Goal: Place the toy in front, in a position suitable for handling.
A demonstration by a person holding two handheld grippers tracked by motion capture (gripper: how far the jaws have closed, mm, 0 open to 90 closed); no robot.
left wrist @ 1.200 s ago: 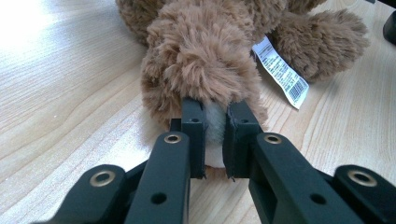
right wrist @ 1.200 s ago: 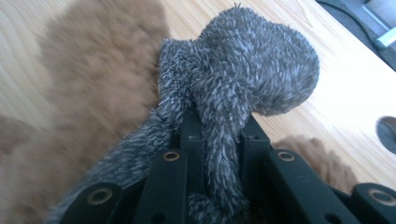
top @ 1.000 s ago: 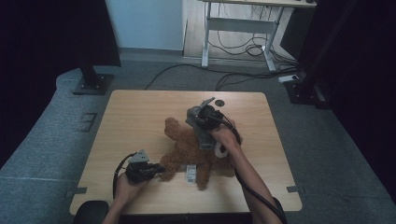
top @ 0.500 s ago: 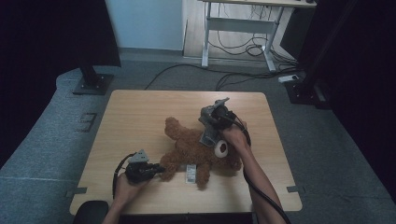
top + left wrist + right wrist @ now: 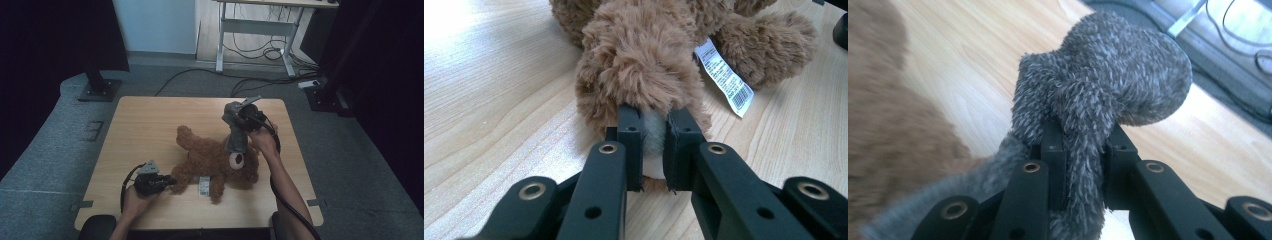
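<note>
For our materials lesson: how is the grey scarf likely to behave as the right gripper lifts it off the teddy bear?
Probably floppy: the grey scarf hangs limp from the right gripper. Likely light and grippy, since its fuzzy pile bunches between the jaws. It may drag on the teddy bear.

tabletop [image 5: 145, 125]: light wood | floor [image 5: 45, 160]: grey carpet | desk frame [image 5: 255, 30]: white, behind tabletop | cables [image 5: 200, 75]: laid across floor
</note>
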